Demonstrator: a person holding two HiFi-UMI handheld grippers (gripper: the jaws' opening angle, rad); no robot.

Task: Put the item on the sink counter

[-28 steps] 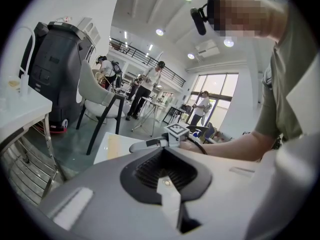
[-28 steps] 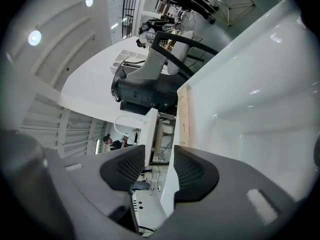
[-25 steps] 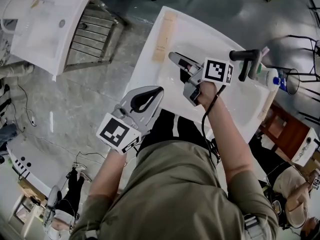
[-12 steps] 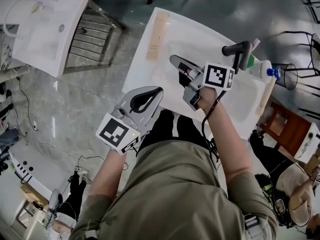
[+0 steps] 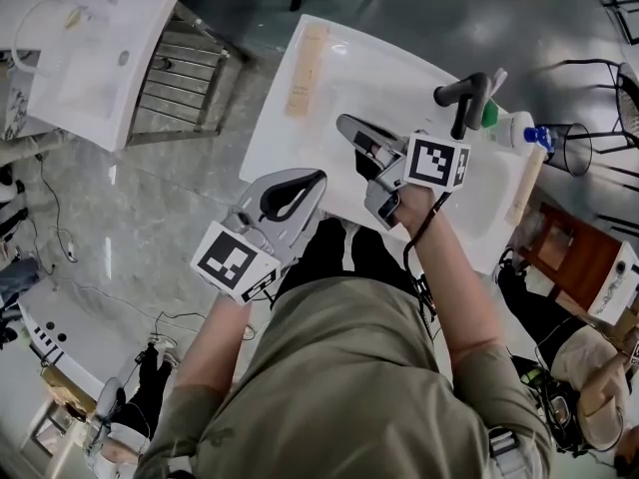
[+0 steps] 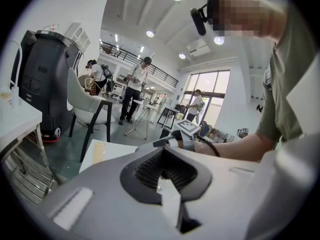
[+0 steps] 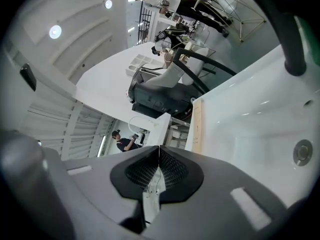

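A white sink with a black faucet lies below me. My right gripper hovers over the basin; in the right gripper view its jaws meet tip to tip with nothing between them. My left gripper is at the sink's front edge, also shut and empty. A white bottle with a green cap and a blue-capped one lie by the faucet. A tan strip lies on the sink's left rim.
A second white sink on a metal rack stands at the far left. A black wire basket and a wooden stand are at the right. The drain shows in the basin. People stand in the background.
The view has shifted a little. The right gripper has drawn slightly back from the faucet toward the sink's front. The left gripper has kept its place.
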